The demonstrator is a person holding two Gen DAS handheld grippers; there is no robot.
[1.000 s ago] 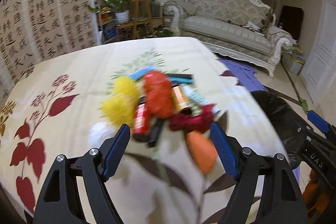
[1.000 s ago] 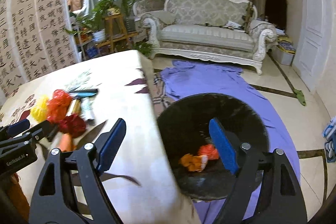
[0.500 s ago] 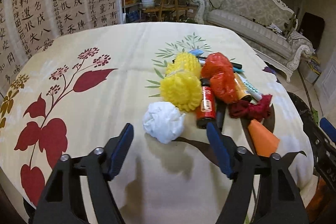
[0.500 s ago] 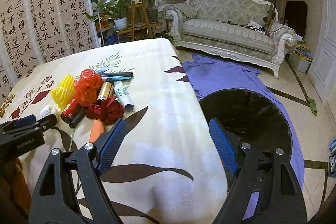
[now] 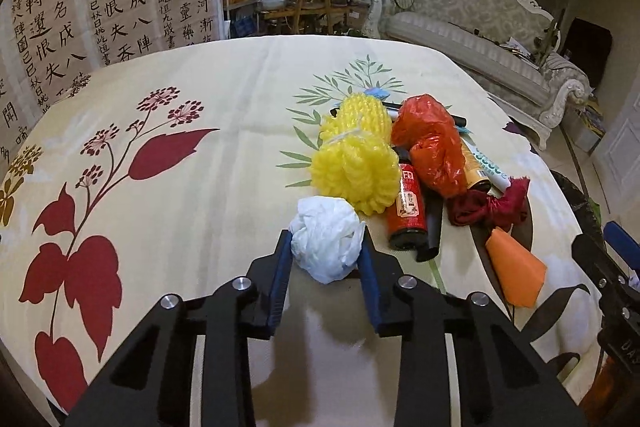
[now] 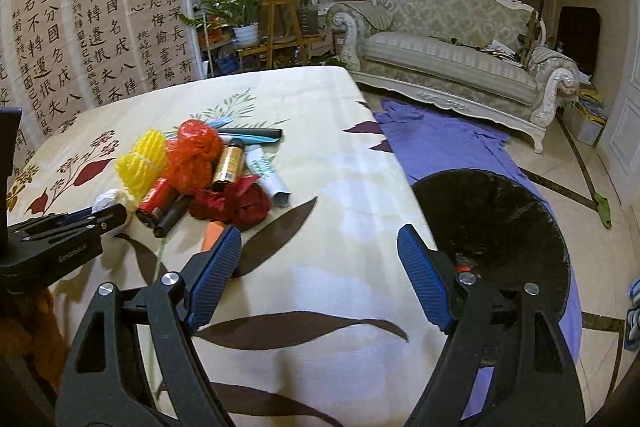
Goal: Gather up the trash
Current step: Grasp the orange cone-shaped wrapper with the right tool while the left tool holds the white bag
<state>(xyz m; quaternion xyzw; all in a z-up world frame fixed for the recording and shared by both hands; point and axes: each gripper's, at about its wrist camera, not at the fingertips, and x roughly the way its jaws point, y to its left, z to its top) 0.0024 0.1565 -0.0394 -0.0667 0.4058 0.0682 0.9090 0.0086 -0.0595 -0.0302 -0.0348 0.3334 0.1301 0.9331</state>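
Observation:
A pile of trash lies on the flowered tablecloth (image 5: 180, 155): a yellow foam net (image 5: 354, 163), an orange-red plastic bag (image 5: 432, 143), a red can (image 5: 408, 207), a dark red wrapper (image 5: 488, 205) and an orange cone (image 5: 516, 271). At the pile's near end, a white crumpled wad (image 5: 320, 227) sits between the closing jaws of my left gripper (image 5: 325, 237), and both pads touch it. My right gripper (image 6: 318, 233) hangs open over the tablecloth near its edge with nothing between its fingers. The orange cone (image 6: 214, 229) peeks out behind its left finger.
A black trash bin (image 6: 500, 219) stands on the floor just past the table's right edge, on a purple cloth (image 6: 440, 143). A gold can (image 6: 230, 161), a white tube (image 6: 266, 173) and markers also lie in the pile. A sofa (image 6: 452, 55) and plants stand beyond.
My left gripper has moved in on the white wad and its jaws have narrowed onto it. My right gripper has swung left from above the bin to over the table.

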